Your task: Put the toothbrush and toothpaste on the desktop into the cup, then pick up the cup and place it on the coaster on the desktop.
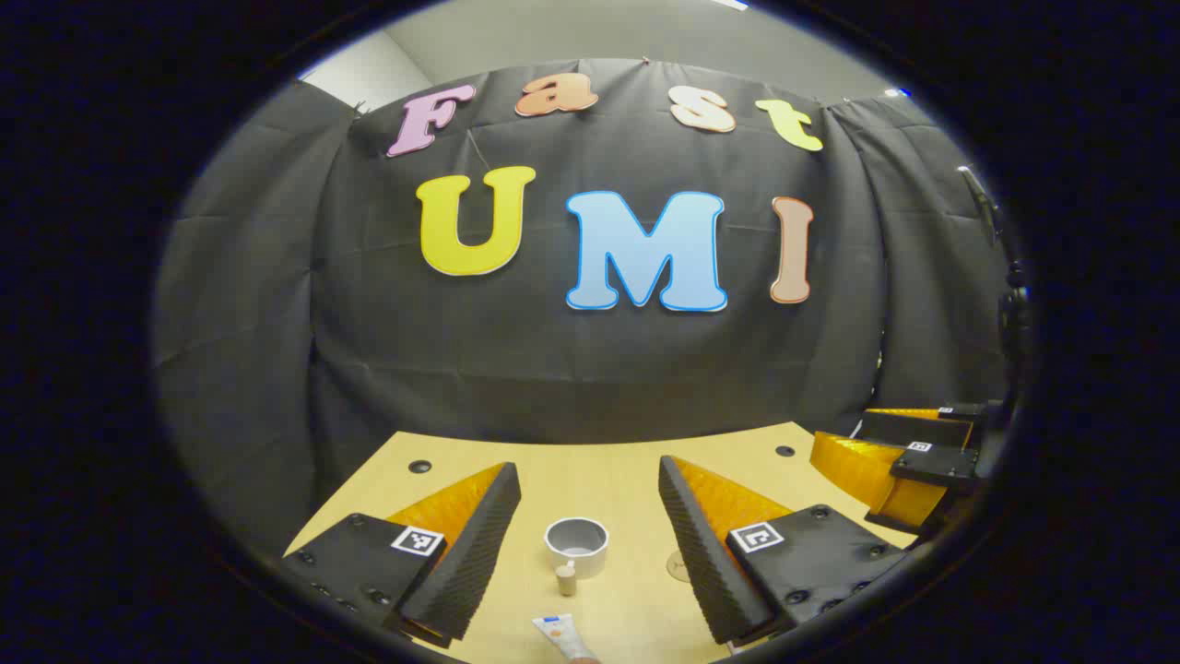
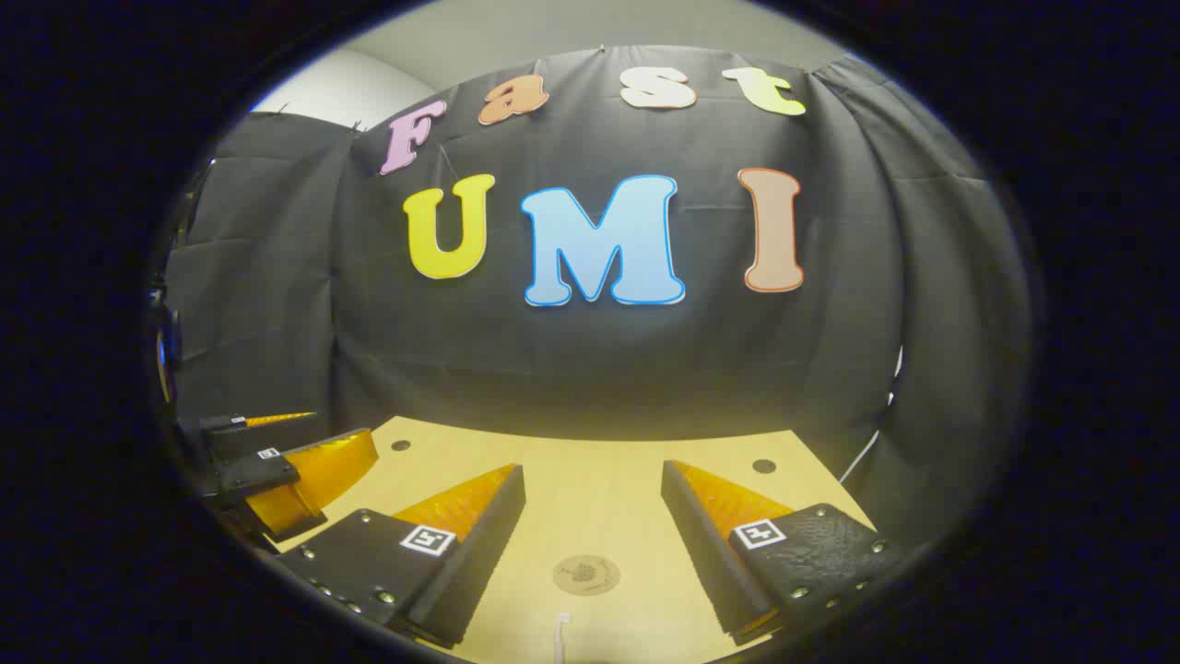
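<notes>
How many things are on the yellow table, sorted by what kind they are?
Cups: 1, the grey cup
Toothpaste tubes: 1, the toothpaste lying near the front edge
Coasters: 1, the round coaster
Toothbrushes: 1, only the white toothbrush tip shows
Small beige caps: 1, the cap standing by the cup
Total: 5

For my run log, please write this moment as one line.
stage: start | left gripper: open above cup | right gripper: open above coaster | toothpaste: on desktop
</notes>
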Available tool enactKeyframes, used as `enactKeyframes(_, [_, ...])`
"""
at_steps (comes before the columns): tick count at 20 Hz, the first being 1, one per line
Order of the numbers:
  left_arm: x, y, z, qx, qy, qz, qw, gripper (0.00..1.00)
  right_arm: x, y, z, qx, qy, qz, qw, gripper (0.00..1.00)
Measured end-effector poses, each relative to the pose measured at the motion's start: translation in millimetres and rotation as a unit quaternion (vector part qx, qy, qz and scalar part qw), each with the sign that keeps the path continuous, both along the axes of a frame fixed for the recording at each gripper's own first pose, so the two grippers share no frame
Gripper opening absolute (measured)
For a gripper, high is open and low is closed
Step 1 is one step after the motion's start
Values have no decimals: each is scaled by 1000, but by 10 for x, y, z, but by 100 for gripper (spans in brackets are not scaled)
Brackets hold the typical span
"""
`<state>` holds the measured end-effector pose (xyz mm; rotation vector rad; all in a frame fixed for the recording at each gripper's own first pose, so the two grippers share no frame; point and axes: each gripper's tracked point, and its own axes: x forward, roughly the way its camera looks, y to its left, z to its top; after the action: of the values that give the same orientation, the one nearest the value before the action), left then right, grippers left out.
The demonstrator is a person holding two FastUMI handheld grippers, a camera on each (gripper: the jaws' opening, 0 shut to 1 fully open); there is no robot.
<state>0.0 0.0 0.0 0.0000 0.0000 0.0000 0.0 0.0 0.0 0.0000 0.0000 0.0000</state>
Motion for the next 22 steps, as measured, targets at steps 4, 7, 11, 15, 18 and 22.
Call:
enactKeyframes(4, [-11, 9, -171, -5, 27, 14, 1000, 98, 19, 23, -182, 7, 32, 6, 999, 94])
enactKeyframes(7, [3, 45, -351, -17, 54, 21, 998, 95, 11, 59, -366, 10, 58, 14, 998, 92])
enactKeyframes(11, [-4, 112, -633, -22, 91, 31, 995, 98, 23, 84, -644, 5, 97, 20, 995, 92])
enactKeyframes(15, [-14, 175, -970, -24, 128, 36, 991, 95, 11, 136, -968, -1, 140, 27, 990, 92])
enactKeyframes(18, [-16, 194, -1275, -33, 166, 37, 985, 97, -2, 167, -1280, -3, 186, 33, 982, 92])
enactKeyframes(22, [-45, 258, -1718, -44, 220, 40, 974, 95, -44, 196, -1743, -4, 251, 37, 967, 94])
